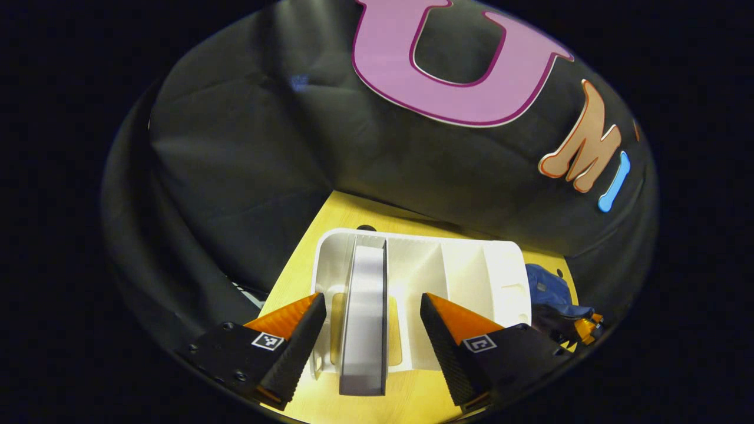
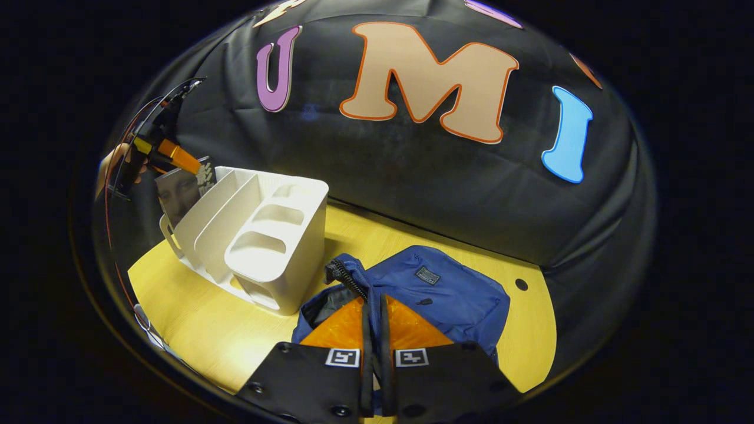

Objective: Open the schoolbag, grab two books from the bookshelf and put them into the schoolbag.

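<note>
My right claw (image 2: 373,330), fingers pressed together, at the blue schoolbag's (image 2: 436,288) open mouth; white bookshelf (image 2: 259,235) beside it (book (image 2: 179,191) at far end) on the worktop (image 2: 206,330).

Left gripper (image 1: 372,333): jaws spread wide, orange-and-black fingers at 7 and 5 o'clock of its own view.
Right gripper (image 2: 374,353): fingers pressed together, pointing to 12 o'clock.
Hand (image 2: 112,168): at 9 o'clock in right gripper view, holding left gripper.
</note>
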